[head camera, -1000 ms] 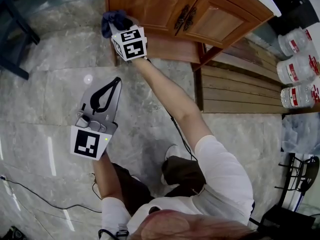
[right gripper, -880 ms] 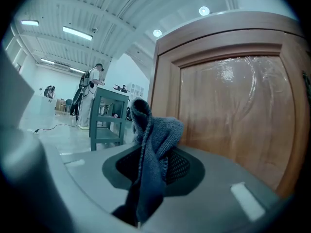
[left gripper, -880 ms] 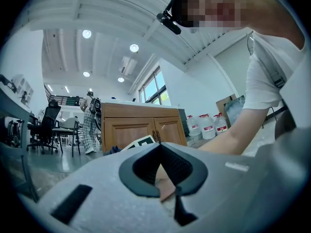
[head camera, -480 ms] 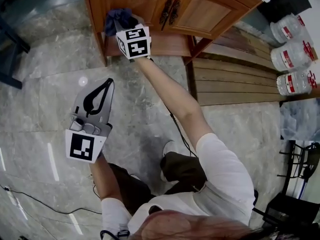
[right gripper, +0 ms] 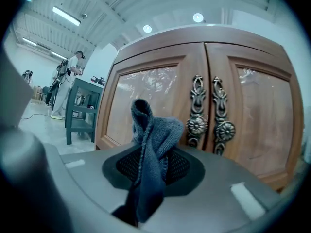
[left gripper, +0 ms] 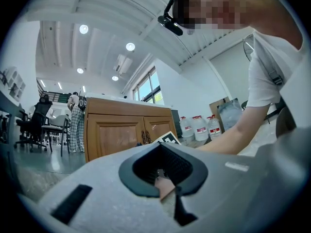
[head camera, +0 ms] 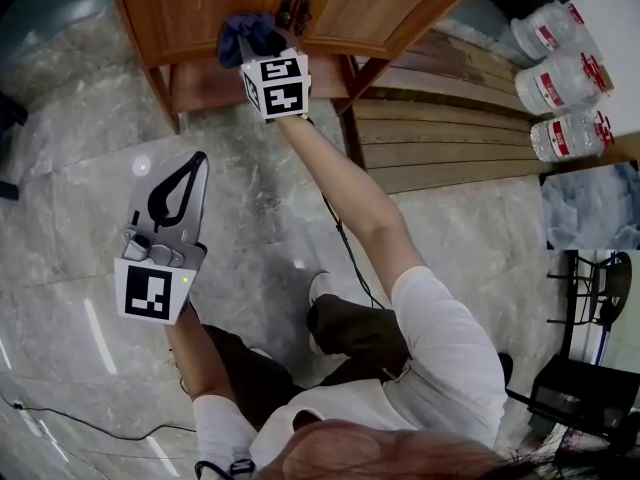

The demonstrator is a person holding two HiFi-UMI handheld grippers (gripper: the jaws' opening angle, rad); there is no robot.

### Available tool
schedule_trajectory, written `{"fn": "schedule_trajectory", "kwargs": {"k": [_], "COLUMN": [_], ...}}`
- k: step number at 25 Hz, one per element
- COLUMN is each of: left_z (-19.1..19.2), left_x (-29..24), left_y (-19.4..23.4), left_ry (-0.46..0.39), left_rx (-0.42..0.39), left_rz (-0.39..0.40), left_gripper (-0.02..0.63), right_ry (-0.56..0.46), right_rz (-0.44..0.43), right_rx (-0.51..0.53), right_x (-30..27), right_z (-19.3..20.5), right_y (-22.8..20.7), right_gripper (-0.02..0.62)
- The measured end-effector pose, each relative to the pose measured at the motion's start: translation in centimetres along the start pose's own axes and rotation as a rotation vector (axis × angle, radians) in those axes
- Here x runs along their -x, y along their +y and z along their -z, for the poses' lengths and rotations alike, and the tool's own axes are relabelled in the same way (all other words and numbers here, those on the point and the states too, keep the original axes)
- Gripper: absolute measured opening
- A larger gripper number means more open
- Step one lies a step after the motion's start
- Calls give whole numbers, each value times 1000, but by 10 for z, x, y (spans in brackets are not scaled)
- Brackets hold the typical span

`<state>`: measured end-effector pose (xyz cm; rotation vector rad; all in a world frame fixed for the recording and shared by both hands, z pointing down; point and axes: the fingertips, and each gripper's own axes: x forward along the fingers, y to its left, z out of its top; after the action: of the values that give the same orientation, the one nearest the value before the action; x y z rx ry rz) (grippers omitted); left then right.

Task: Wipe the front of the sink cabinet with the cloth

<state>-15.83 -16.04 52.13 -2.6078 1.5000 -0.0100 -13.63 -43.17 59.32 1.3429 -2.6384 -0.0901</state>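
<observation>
The wooden sink cabinet [head camera: 190, 8] stands at the top of the head view, with two doors and ornate metal handles [head camera: 292, 6] at their meeting edge. My right gripper [head camera: 258, 53] is shut on a dark blue cloth [head camera: 250, 34], held against the left door close to the handles. In the right gripper view the cloth [right gripper: 153, 135] sticks up from the right gripper [right gripper: 154, 176] in front of the left door [right gripper: 141, 101], just left of the handles [right gripper: 197, 125]. My left gripper [head camera: 197, 160] hangs shut and empty over the floor, away from the cabinet; the left gripper [left gripper: 165, 178] faces the cabinet [left gripper: 114, 135].
Large water bottles [head camera: 560, 78] stand right of the cabinet beside wooden planks [head camera: 450, 128]. A cable [head camera: 345, 258] trails over the marble floor. A dark table [right gripper: 82, 110] and a person [right gripper: 63, 89] are far off to the left. A black stand [head camera: 590, 368] sits at lower right.
My right gripper has slid the cloth rightward across the left door, from near the cabinet's left edge to beside the handles. The left gripper has stayed shut and low.
</observation>
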Motion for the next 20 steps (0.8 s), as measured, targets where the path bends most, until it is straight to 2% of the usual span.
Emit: {"fn": "schedule_trajectory", "kwargs": {"k": [10, 20], "left_z": [12, 23], "left_x": [-26, -43], "left_y": [-19, -29], "left_ry": [19, 35], "left_rx": [8, 24], "left_rz": [56, 83], "left_gripper": [5, 5], "right_ry": [7, 57], "right_rz": [63, 230], "right_rx": [63, 19], "right_x": [37, 71], "right_z": [19, 45], "right_y": [-54, -161], "right_gripper": [112, 109]}}
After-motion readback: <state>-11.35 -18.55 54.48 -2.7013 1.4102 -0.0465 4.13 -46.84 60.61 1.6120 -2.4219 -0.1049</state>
